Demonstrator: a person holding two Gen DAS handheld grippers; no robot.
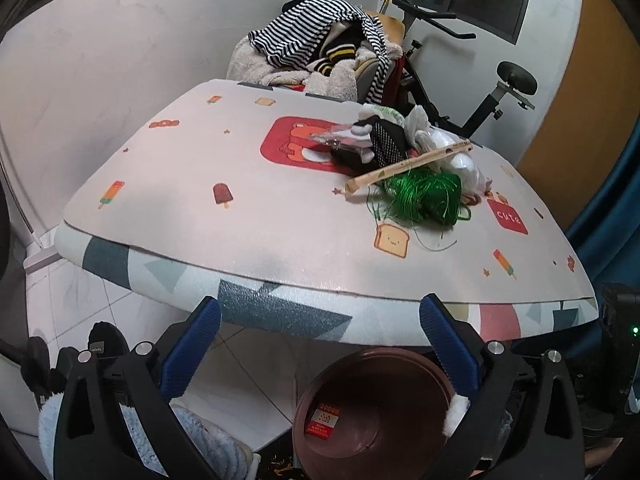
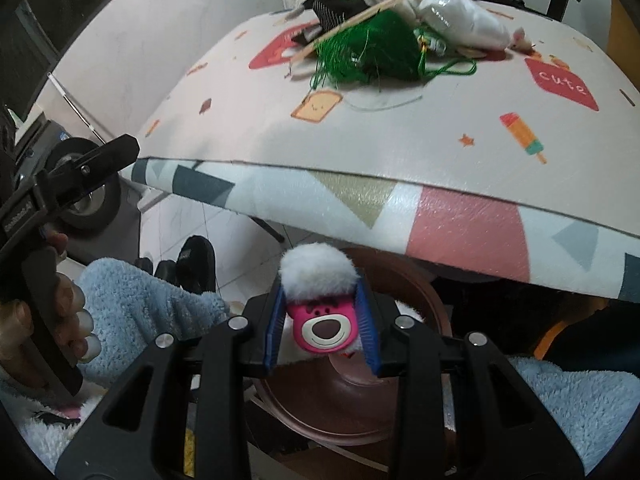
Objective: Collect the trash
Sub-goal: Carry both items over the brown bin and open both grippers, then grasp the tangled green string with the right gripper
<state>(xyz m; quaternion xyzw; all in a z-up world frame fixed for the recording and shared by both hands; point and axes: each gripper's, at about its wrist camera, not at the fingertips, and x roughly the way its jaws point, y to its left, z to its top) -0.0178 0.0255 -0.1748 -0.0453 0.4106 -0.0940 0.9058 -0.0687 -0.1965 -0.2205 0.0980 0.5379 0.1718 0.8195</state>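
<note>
Right gripper (image 2: 322,330) clamps pink bear toy (image 2: 320,330) above bin (image 2: 424,300), lower centre; left gripper (image 1: 320,344) open, empty. Fluff may snag pads on release.

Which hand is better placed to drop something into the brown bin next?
Right. Its tongs are shut on a pink bear toy directly above the brown bin under the table edge. The left tongs are open and empty.
</note>
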